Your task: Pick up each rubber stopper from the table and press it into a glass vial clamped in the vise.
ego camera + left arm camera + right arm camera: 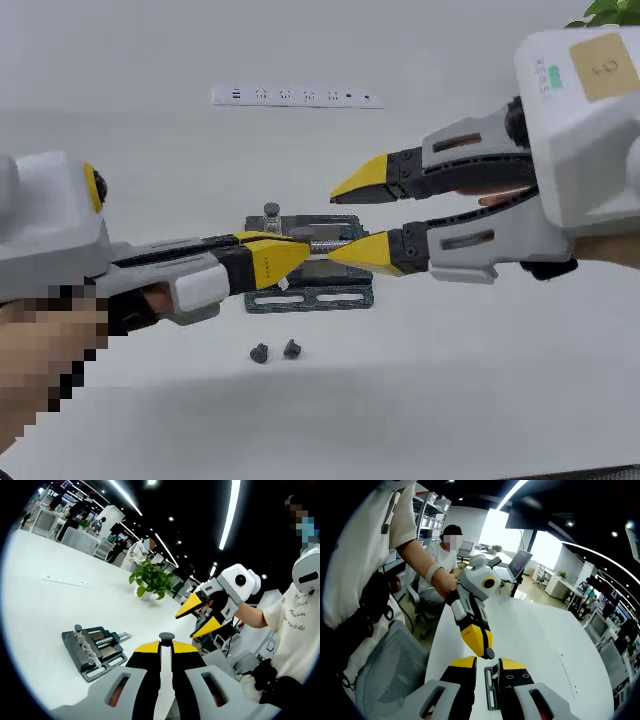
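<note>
My left gripper (pixel 290 258) is shut on a dark rubber stopper (pixel 166 637), whose round cap shows at the tips of its yellow jaws; the stopper (pixel 490 654) also sits at its tips in the right gripper view. My right gripper (pixel 345 222) stands open just to the right of it, tip to tip, with nothing between its jaws. Both hover above the dark vise (pixel 312 297). A glass vial (pixel 271 211) capped with a stopper stands upright in the vise. Two loose stoppers (pixel 259 353) (pixel 292 348) lie on the white table in front of it.
A white power strip (pixel 297 96) lies at the far side of the table. A potted plant (pixel 150 580) stands at the far right corner. A mesh chair (pixel 390 670) is by the table edge, and another person (pixel 447 555) sits beyond.
</note>
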`<state>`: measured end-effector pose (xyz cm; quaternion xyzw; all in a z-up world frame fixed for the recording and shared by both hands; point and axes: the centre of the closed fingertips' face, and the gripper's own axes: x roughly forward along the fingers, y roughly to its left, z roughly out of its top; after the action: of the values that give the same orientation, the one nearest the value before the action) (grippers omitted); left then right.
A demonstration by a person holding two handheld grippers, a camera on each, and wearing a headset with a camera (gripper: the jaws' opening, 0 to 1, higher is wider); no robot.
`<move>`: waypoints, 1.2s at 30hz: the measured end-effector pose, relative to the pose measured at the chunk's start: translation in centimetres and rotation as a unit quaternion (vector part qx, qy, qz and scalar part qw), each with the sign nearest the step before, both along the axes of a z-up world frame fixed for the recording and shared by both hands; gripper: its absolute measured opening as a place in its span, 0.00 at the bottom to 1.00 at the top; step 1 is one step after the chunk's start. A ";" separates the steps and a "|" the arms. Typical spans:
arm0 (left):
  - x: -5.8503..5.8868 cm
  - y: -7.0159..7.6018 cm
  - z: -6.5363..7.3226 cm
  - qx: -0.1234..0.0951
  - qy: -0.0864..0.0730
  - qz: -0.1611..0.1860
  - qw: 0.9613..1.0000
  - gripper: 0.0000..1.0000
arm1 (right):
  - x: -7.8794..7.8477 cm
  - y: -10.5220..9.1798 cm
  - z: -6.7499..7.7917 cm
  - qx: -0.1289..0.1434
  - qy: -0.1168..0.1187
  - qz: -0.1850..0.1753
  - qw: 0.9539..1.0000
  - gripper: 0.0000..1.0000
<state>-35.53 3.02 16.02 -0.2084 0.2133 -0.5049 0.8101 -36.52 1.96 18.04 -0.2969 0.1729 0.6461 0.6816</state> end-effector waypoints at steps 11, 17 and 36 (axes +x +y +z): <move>-0.7 -0.6 -1.3 0.105 -0.112 -0.044 0.987 0.03 | -0.5 0.2 -2.4 -0.047 0.070 0.019 0.996 0.17; -1.5 -1.5 -2.2 0.163 -0.163 -0.070 0.971 0.03 | -1.0 0.1 -3.1 -0.079 0.082 0.045 0.992 0.17; -2.6 -2.0 -3.8 0.193 -0.167 -0.103 0.961 0.03 | -2.4 -0.3 -5.6 -0.139 0.089 0.088 0.982 0.11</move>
<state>-38.09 1.01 12.25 0.0625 0.1887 -0.5621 0.8028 -38.96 1.65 12.45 -0.3441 0.2942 0.6967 0.5564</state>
